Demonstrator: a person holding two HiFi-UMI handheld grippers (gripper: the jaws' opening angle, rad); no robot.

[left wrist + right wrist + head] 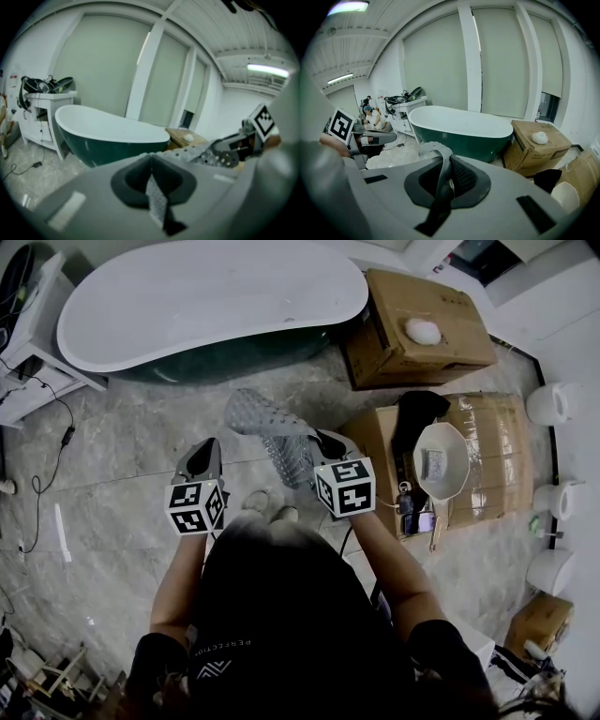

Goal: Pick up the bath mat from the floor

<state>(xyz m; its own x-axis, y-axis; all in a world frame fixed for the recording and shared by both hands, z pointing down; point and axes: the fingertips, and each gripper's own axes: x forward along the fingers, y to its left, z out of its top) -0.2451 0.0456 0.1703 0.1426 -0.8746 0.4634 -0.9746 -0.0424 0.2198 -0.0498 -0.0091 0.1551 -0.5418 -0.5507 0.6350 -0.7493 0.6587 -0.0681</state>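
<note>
bath mat pinched in right tongs, hanging

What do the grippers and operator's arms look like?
Left gripper and right gripper: grey bodies, dark pads, white cubes with black square markers. Person wears a black short-sleeved top with small white print.

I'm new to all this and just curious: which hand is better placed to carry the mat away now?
Right, probably. The right gripper has its jaws shut on the mat, which looks lifted off the floor; the left gripper beside it holds none of it.
</note>
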